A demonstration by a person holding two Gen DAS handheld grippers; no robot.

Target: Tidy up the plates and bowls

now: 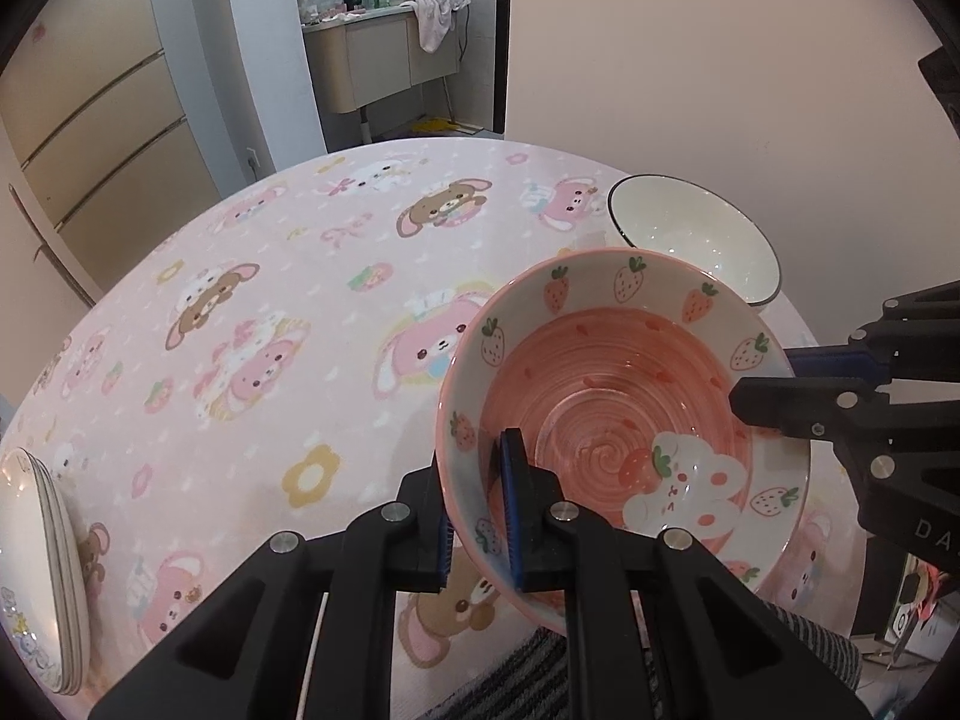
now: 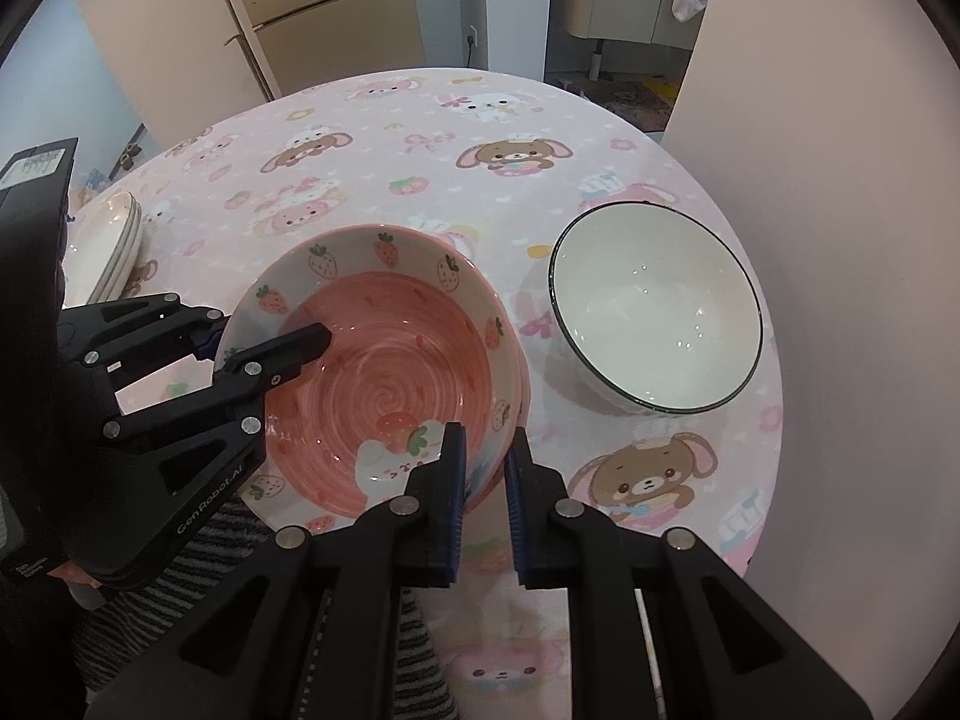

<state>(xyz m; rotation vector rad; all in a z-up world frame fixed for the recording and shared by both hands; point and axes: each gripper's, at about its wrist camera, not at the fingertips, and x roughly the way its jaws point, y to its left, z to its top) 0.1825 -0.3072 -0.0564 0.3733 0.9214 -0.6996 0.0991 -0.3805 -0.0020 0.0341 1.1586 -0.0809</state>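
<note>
Nearest, the left gripper [image 1: 480,504] is clamped on the near-left rim of the strawberry bowl [image 1: 606,402], one finger inside and one outside. The right gripper [image 2: 485,468] pinches the same bowl's opposite rim in the same way. Held between them, the bowl is round with no long axis; its mouth faces up, tipped slightly. Beyond it a white bowl [image 2: 657,312] stands upright on the pink tablecloth [image 1: 288,300]. Stacked plates [image 2: 111,246] lie well apart at the cloth's left edge.
</note>
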